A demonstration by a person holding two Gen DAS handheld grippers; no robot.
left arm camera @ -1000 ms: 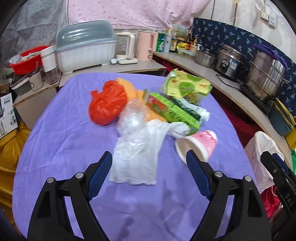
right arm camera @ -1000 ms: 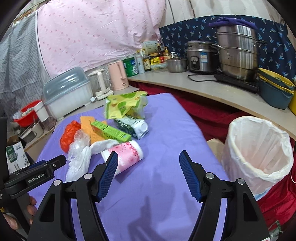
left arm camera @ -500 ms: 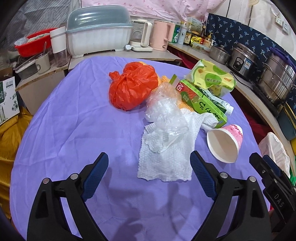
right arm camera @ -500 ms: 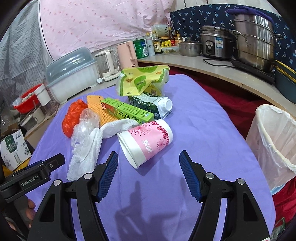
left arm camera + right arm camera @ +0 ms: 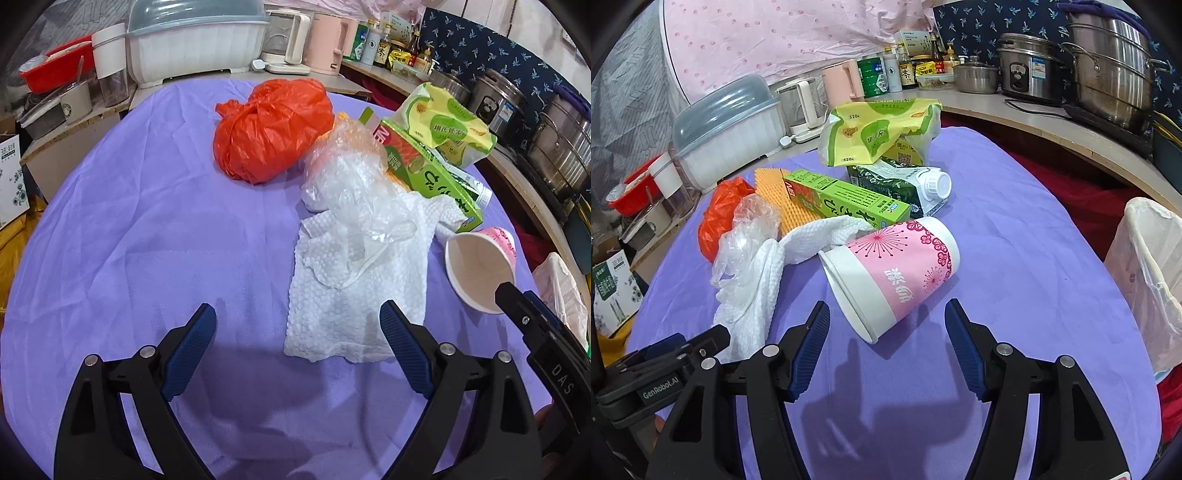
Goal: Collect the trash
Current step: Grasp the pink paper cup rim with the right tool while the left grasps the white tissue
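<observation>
Trash: pink paper cup [image 5: 894, 273] lies tipped near the table's right edge, by the lined bin [image 5: 1148, 280]; right gripper [image 5: 886, 332] gapes, lined up to straddle it; left gripper [image 5: 295, 336] spread, empty, over the paper towel [image 5: 354, 291].

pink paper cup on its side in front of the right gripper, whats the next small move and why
Probably ease the right gripper forward a little, then close. Its jaws are open and empty, the pink paper cup lies on its side just ahead between them, and the lined trash bin stands close on the right.
</observation>
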